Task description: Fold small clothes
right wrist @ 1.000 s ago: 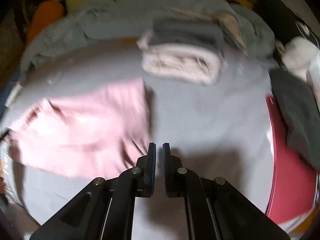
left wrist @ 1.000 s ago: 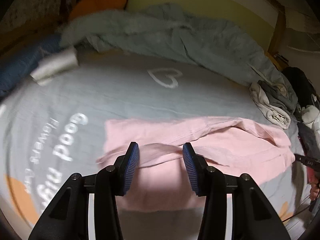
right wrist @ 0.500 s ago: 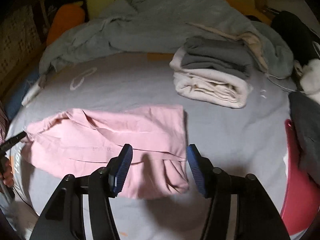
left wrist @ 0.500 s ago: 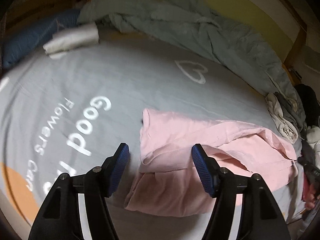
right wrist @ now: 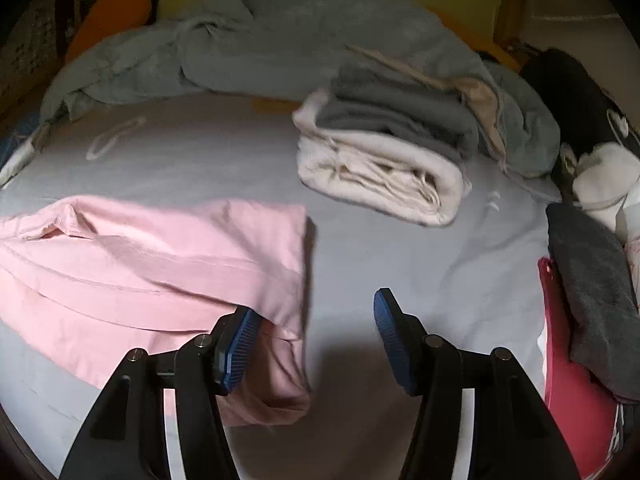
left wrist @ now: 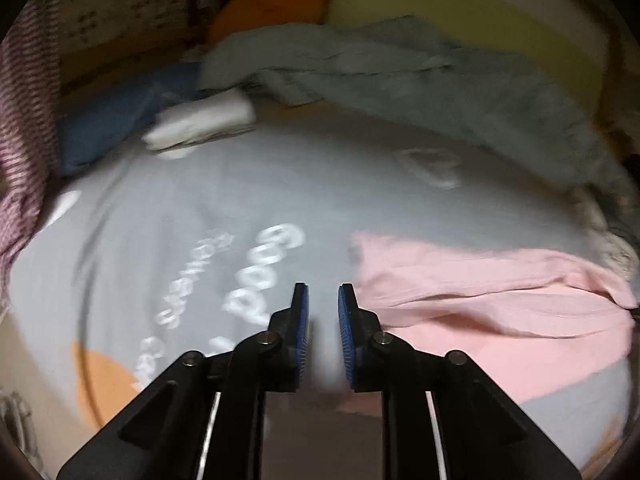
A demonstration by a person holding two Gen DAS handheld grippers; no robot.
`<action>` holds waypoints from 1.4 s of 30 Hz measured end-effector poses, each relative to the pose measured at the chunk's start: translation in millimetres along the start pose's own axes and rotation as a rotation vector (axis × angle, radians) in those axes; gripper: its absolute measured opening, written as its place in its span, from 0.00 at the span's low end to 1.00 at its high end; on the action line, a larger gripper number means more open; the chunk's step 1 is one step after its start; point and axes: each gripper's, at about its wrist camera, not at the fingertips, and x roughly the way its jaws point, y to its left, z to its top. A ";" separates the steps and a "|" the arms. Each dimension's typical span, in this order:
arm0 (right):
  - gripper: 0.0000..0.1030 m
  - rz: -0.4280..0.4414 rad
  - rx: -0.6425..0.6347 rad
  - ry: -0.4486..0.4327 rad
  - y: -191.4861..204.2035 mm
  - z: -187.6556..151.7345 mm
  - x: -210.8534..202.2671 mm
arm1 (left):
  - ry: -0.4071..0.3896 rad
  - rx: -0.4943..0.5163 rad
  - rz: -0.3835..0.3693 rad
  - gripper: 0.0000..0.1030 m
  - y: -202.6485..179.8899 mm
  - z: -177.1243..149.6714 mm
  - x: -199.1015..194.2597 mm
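Observation:
A pink garment (left wrist: 492,312) lies partly folded on the grey bed sheet (left wrist: 240,184); it also shows in the right wrist view (right wrist: 152,272). My left gripper (left wrist: 323,300) hovers just left of the garment's left edge, its jaws nearly closed with a narrow gap and nothing between them. My right gripper (right wrist: 316,312) is wide open above the garment's right edge, its left finger (right wrist: 240,340) over the pink cloth, its right finger over bare sheet.
A folded stack of white and grey clothes (right wrist: 384,160) lies behind the right gripper. A rumpled grey-blue blanket (right wrist: 280,40) runs along the back. Dark clothes and a red basket (right wrist: 576,364) sit at the right. A white folded item (left wrist: 200,124) lies far left.
My left gripper has swung left off the pink garment and its jaws have narrowed. My right gripper has opened wider and shifted right along the garment's edge.

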 end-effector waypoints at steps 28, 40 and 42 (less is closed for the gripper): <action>0.58 -0.100 0.066 -0.060 -19.6 -2.2 0.2 | 0.105 -0.084 0.133 0.49 -1.5 -8.6 36.2; 0.67 -0.137 0.102 -0.175 -37.8 -5.9 -44.6 | 0.052 -0.219 0.115 0.51 33.9 -9.6 13.5; 0.67 -0.122 0.096 -0.103 -37.2 -17.6 -35.1 | 0.081 -0.212 0.116 0.51 32.0 -16.7 13.9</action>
